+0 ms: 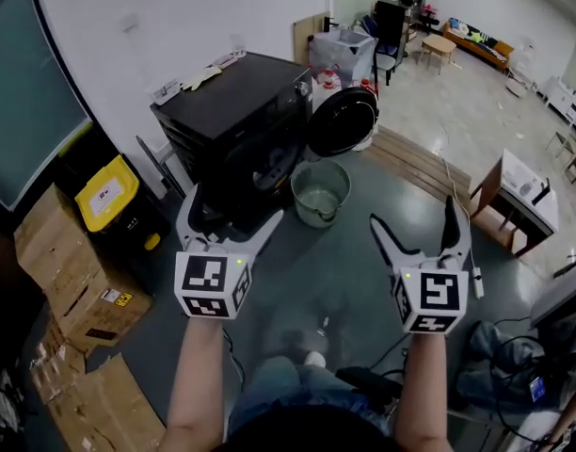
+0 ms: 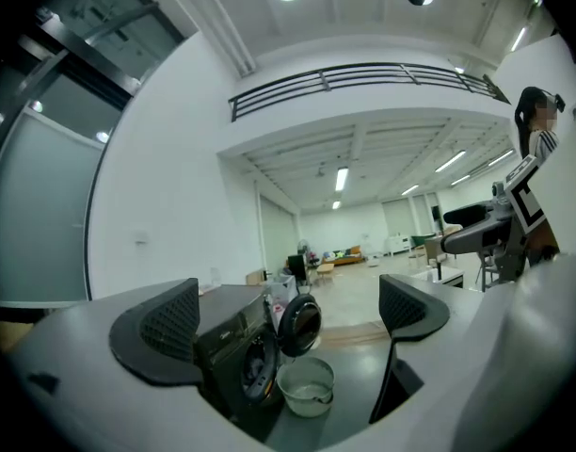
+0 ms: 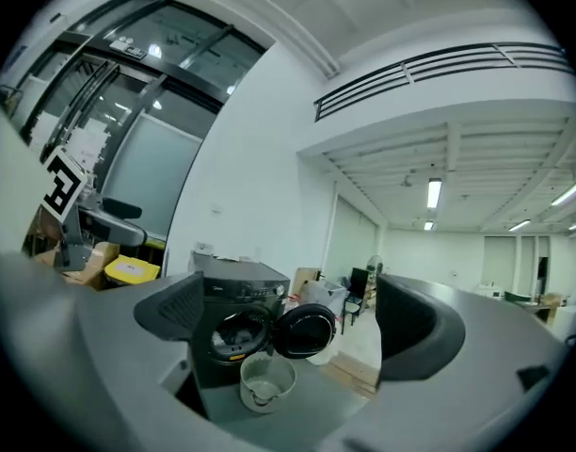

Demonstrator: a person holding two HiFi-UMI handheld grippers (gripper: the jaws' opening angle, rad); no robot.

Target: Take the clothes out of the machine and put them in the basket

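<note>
Jaws on both our grippers stand wide apart and grip nothing. In the head view we hold the left gripper [image 1: 230, 217] at lower left of centre and the right gripper [image 1: 412, 226] at lower right of centre. Both point up the frame, level with each other and well apart, above the grey floor. Each gripper's own view shows only the distant room between its black jaws.

At upper centre of the head view, above the left gripper, a black front-loading washing machine [image 1: 236, 121] stands against the white wall. Its round black door [image 1: 343, 121] hangs open toward the right of the frame. In the right gripper view, near the lower centre, we see pale clothes [image 3: 228, 333] lying inside the drum opening. Neither gripper is near them.

A pale green round plastic basket [image 1: 320, 192] sits upright on the floor just in front of the machine, below the open door. In both gripper views it lies low in the gap between the jaws. We cannot tell whether anything is in it.

Toward the left edge of the head view, a black bin with a yellow lid [image 1: 107, 194] stands beside the machine, with brown cardboard boxes [image 1: 67, 271] below it. Pale wooden planks [image 1: 415, 163] lie on the floor to the right of the door.
</note>
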